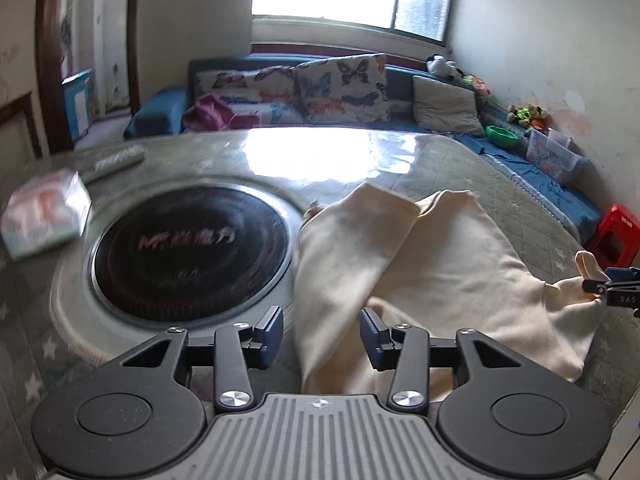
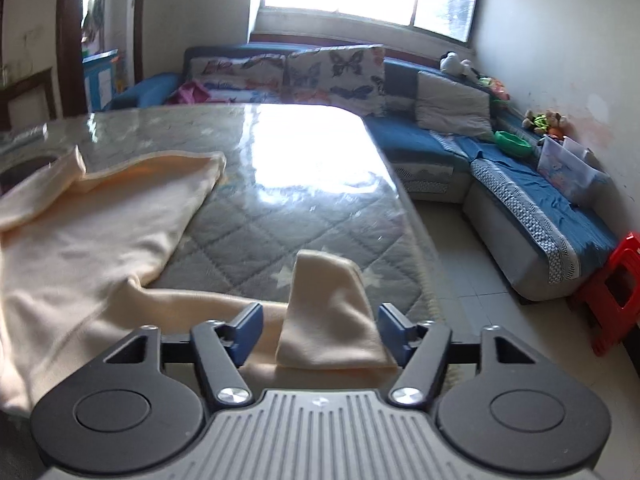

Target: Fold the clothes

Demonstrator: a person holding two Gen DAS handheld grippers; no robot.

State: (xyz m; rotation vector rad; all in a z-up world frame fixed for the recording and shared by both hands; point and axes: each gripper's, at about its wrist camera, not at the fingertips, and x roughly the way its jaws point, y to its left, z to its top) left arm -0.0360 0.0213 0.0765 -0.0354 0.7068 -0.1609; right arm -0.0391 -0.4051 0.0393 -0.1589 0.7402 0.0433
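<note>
- The left gripper [image 1: 321, 334] hangs over the near edge of the cream-coloured soft fabric garment [image 1: 432, 280], its blue-padded fingers [image 1: 270, 330] spread apart with nothing clamped between them; the cloth lies beneath and ahead of the gap.
- Ahead of this claw the garment spreads across the grey quilted, star-patterned table cover [image 1: 500, 184], with two sleeve-like or leg-like lobes pointing away toward the far side.
- To the left of the left gripper sits a round black glass cooktop with a metal rim [image 1: 192, 248], set into the table; the garment's left edge lies just beside its rim.
- Further left, a white and pink plastic-wrapped tissue pack [image 1: 44, 216] rests on the table.
- The right gripper [image 2: 320, 330] is also released, its blue pads [image 2: 248, 330] wide apart on either side of an upright fold of the same cream garment [image 2: 328, 316]; the pads do not appear to press the fold.
- In the left wrist view the right gripper [image 1: 612, 284] shows at the far right edge, at a raised corner of the cloth.
- Left of the right claw, the bulk of the garment lies flat on the table cover [image 2: 304, 208].
- Beyond the table stand a blue corner sofa [image 2: 520, 184] with butterfly-printed cushions [image 2: 336, 68]; to the right is a red plastic stool [image 2: 616, 292].
</note>
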